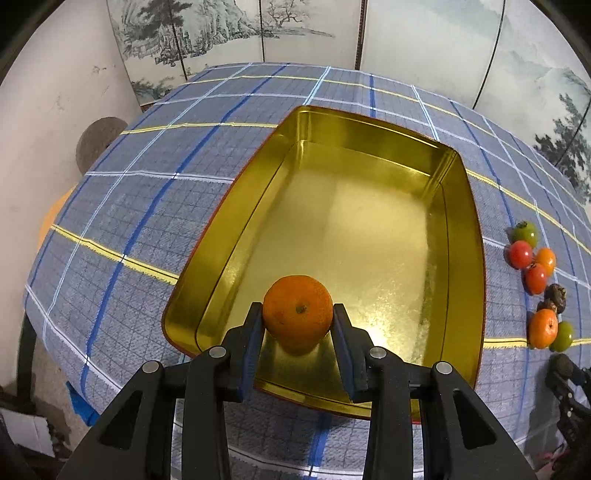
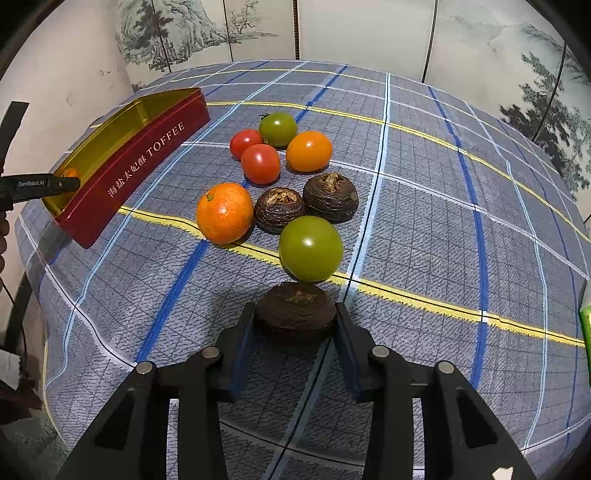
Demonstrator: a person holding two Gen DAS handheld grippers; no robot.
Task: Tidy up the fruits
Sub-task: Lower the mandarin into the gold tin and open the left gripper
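Note:
My left gripper (image 1: 297,313) is shut on an orange tangerine (image 1: 295,299), held just above the near end of the gold-lined tin (image 1: 458,221), which holds nothing else. In the right wrist view the tin (image 2: 140,162) shows its red side at the left, with the left gripper's fingers (image 2: 62,182) over it. My right gripper (image 2: 295,314) is shut on a dark brown water chestnut (image 2: 295,304) resting on the checked cloth. Just beyond it lie a green tomato (image 2: 310,249), a second tangerine (image 2: 224,213), two more chestnuts (image 2: 279,209) and several red, green and orange tomatoes (image 2: 260,163).
The round table's checked cloth (image 2: 443,221) drops away at the near and left edges. A painted folding screen (image 2: 369,29) stands behind the table. A green object (image 2: 585,325) pokes in at the right edge. The fruit pile (image 1: 535,277) lies right of the tin.

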